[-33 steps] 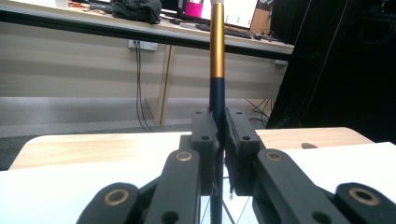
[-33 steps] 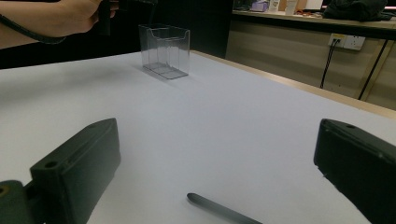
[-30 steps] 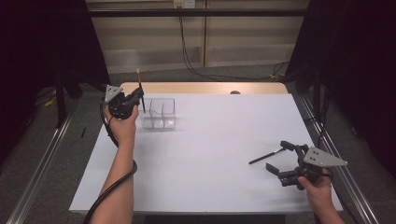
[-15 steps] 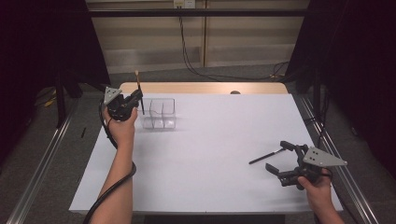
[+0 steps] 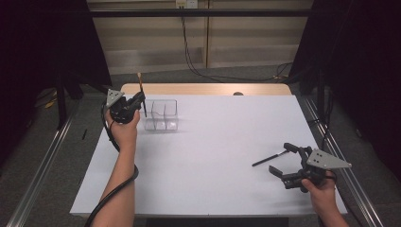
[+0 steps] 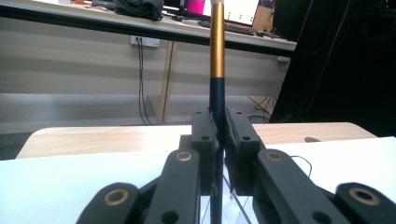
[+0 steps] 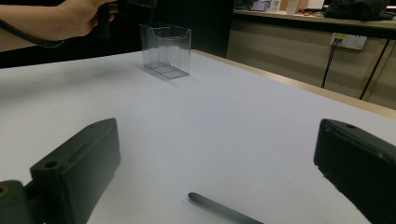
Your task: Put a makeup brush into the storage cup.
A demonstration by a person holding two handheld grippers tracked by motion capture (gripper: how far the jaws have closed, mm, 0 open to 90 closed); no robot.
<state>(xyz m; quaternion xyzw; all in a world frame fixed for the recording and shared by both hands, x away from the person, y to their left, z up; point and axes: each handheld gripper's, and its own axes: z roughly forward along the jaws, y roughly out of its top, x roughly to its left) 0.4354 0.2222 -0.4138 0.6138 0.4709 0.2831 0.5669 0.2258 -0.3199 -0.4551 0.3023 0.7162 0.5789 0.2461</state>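
A: What has changed over the last second?

B: Very little. In the high view the left gripper (image 5: 137, 101) sits in the upper left of the frame as it did a second ago, clamped on the slim dark-blue pen with the gold upper section (image 5: 140, 87). It has drifted only slightly toward the clear plastic compartmented holder (image 5: 161, 115) just to its right. I take that as a pause to line up before lowering, so the pen is not yet stowed.

A: Which way does the pen point?

B: Its long axis is near upright. In the left gripper view the gold end (image 6: 217, 42) rises to the top centre of the frame, and the dark shaft runs down between the closed jaws toward the table. In the high view it leans a touch, with the lower tip beside the holder's left wall, apparently above the rim rather than inside.

A: And the other side?

B: The right gripper (image 5: 283, 163) rests at the lower right of the high view with its jaws spread wide and nothing between them. A second thin black pen (image 5: 270, 158) lies flat on the white table (image 5: 213, 156) just beyond it, its axis slanting from lower left to upper right. In the right gripper view one end (image 7: 219, 207) shows at the bottom centre, between the two parted jaws.
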